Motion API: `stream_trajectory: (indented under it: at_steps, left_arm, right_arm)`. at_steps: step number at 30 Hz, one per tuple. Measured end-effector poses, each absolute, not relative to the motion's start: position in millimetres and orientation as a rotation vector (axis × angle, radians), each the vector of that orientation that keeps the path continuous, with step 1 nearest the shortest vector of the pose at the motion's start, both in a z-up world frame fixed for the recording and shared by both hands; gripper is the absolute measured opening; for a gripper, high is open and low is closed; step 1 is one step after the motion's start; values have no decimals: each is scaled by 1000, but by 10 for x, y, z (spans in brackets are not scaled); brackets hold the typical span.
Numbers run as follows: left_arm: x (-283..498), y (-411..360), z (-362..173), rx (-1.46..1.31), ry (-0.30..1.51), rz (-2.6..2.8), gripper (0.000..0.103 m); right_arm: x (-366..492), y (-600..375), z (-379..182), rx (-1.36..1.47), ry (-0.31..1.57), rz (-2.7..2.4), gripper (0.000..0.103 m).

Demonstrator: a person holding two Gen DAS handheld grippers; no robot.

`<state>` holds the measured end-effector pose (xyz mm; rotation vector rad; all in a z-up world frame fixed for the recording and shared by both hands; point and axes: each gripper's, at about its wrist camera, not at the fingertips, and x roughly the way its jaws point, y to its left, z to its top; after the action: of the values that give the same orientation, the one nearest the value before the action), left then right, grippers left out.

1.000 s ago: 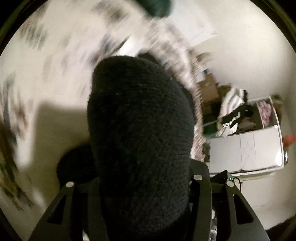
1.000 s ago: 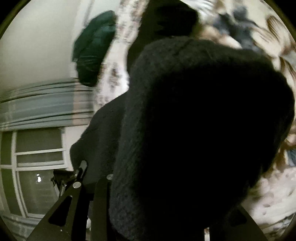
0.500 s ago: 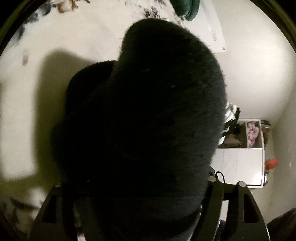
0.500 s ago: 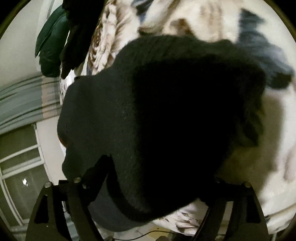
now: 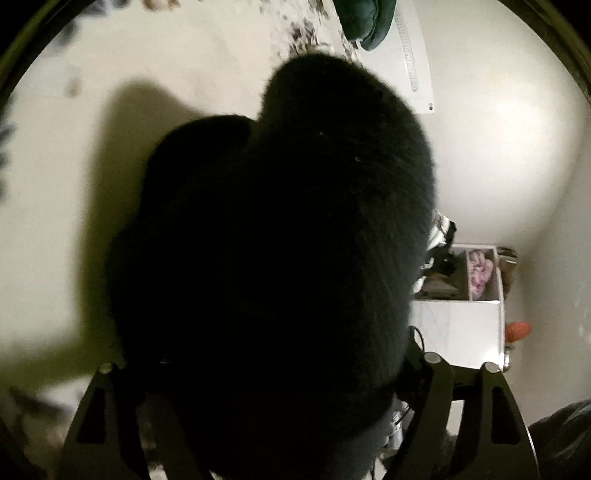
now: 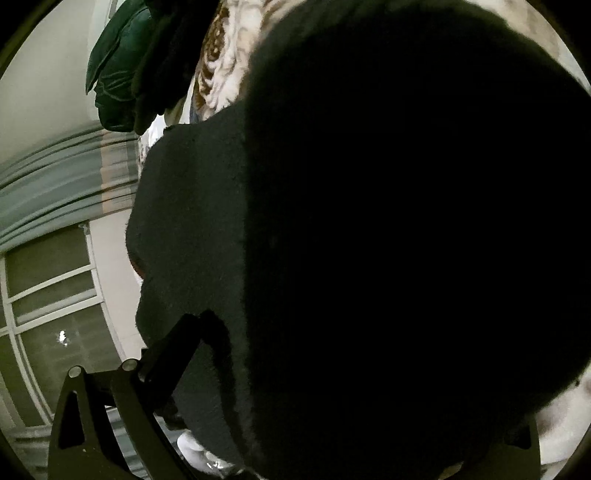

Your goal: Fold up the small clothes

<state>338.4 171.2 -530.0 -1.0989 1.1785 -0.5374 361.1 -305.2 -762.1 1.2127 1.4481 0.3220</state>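
Note:
A black fuzzy knit garment (image 5: 280, 258) fills the middle of the left wrist view and drapes over the left gripper (image 5: 280, 424), which is shut on it; the fingertips are hidden under the cloth. The same black garment (image 6: 406, 240) fills most of the right wrist view and covers the right gripper (image 6: 314, 424), which is shut on it. It hangs just above a cream floral bedspread (image 5: 110, 184) and throws a shadow on it.
A dark green cushion (image 5: 365, 18) lies at the bed's far end, also in the right wrist view (image 6: 118, 74). A white shelf unit (image 5: 461, 325) with clothes stands by the wall to the right. A window (image 6: 48, 302) and grey curtain (image 6: 55, 184) are at left.
Both grippers have swung with the black garment down toward the bedspread. The garment now covers more of each view, most of all the right one.

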Motion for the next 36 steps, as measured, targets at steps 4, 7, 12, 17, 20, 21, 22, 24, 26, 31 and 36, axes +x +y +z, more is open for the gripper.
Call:
stream_trajectory:
  at_steps: [4, 7, 12, 17, 20, 21, 22, 24, 26, 31, 36]
  left_arm:
    - [3345, 1757, -5518, -1202, 1108, -548, 93]
    - [3385, 1736, -5569, -1207, 1086, -574, 99]
    - [3293, 1819, -5486, -1160, 1106, -575, 99]
    - [3252, 1828, -5497, -1165, 1061, -577, 100]
    - [3199, 1841, -5605, -1211, 996, -598, 100]
    - [3196, 1836, -5636, -1218, 977, -605, 100]
    - [3180, 1843, -5660, -1218, 965, -614, 100]
    - [3220, 1908, -5625, -1218, 960, -626, 100]
    - [3210, 1942, -5577, -1208, 968, -609, 100]
    - [3219, 2046, -5600, -1205, 943, -599, 100]
    - [3278, 2052, -5617, -1189, 932, -598, 101]
  right_arm:
    - [3644, -3028, -7636, 1176, 1484, 340, 103]
    - [3659, -3005, -7604, 1161, 1501, 339, 103]
    - [3628, -3001, -7569, 1153, 1520, 344, 103]
    - [3695, -2943, -7538, 1144, 1540, 342, 103]
    - [3717, -2917, -7517, 1131, 1552, 346, 103]
    - [3720, -2907, -7508, 1124, 1554, 348, 103]
    - [3721, -2868, -7522, 1117, 1556, 349, 103]
    - [3717, -2854, -7511, 1114, 1558, 348, 103]
    - [3728, -2847, -7484, 1120, 1559, 340, 103]
    - [3710, -2833, -7476, 1111, 1575, 332, 103]
    - [3720, -2793, -7431, 1097, 1585, 326, 103]
